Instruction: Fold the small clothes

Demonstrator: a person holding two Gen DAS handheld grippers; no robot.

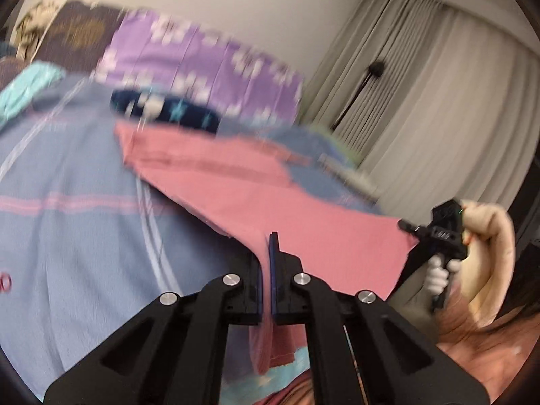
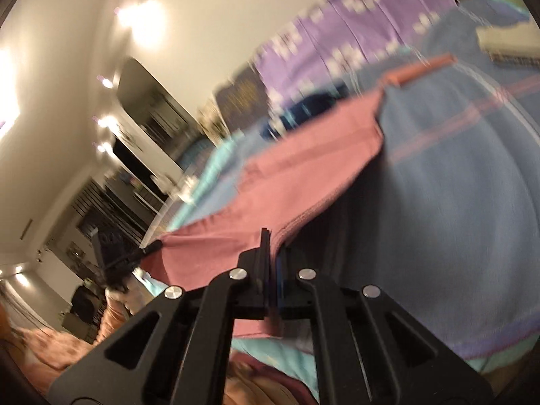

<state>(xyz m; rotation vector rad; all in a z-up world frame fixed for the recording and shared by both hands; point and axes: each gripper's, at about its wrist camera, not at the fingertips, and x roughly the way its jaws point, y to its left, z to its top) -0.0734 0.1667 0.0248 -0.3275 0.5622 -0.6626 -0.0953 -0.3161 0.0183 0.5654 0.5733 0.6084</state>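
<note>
My left gripper (image 1: 268,260) and right gripper (image 2: 273,253) are each clamped on a near corner of the pink garment (image 1: 243,189), stretched across mid-frame over the blue bedspread (image 1: 67,175). I should keep both corners level and taut before laying the fold over.

Pink garment (image 1: 233,189), seemingly stretched taut, lifted above bedspread.

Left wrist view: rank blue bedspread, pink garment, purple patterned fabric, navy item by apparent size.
1. blue bedspread
2. pink garment, though it is nearer the camera, so this looks inflated
3. purple patterned fabric
4. navy item, clearly smallest, though partly hidden behind the garment

Blur softens all edges.
</note>
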